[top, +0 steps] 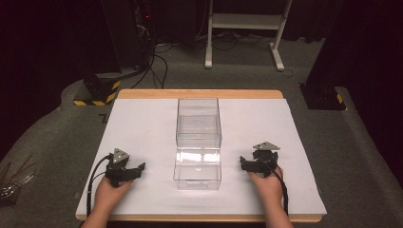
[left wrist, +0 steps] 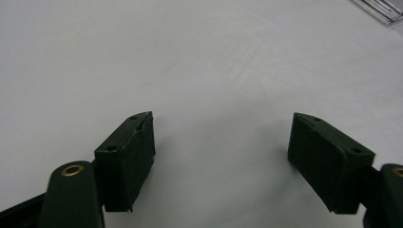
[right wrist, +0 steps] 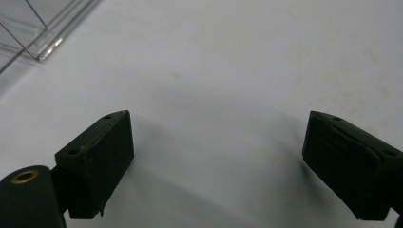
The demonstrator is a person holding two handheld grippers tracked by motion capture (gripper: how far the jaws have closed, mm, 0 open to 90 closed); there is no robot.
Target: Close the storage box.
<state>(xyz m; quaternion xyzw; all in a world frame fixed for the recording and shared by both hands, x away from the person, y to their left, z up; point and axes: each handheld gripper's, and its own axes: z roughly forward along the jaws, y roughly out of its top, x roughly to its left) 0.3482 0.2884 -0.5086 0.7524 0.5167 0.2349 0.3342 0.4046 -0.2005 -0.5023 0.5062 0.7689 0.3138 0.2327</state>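
Observation:
A clear plastic box (top: 198,142) stands in the middle of the white table (top: 142,128), long side running away from me. My left gripper (top: 134,170) rests on the table to the box's left, held in a hand, jaws wide open over bare white surface (left wrist: 223,137). My right gripper (top: 246,164) rests to the box's right, also open with nothing between its jaws (right wrist: 216,142). A corner of the clear box (right wrist: 33,28) shows at the upper left of the right gripper view, and its edge (left wrist: 380,9) at the upper right of the left gripper view.
The table has a wooden rim (top: 199,93) at the far edge. Beyond it lie grey carpet, a white stand frame (top: 244,28), black equipment with cables (top: 142,42) and a black post base (top: 321,95). Thin sticks (top: 14,178) lie on the floor at left.

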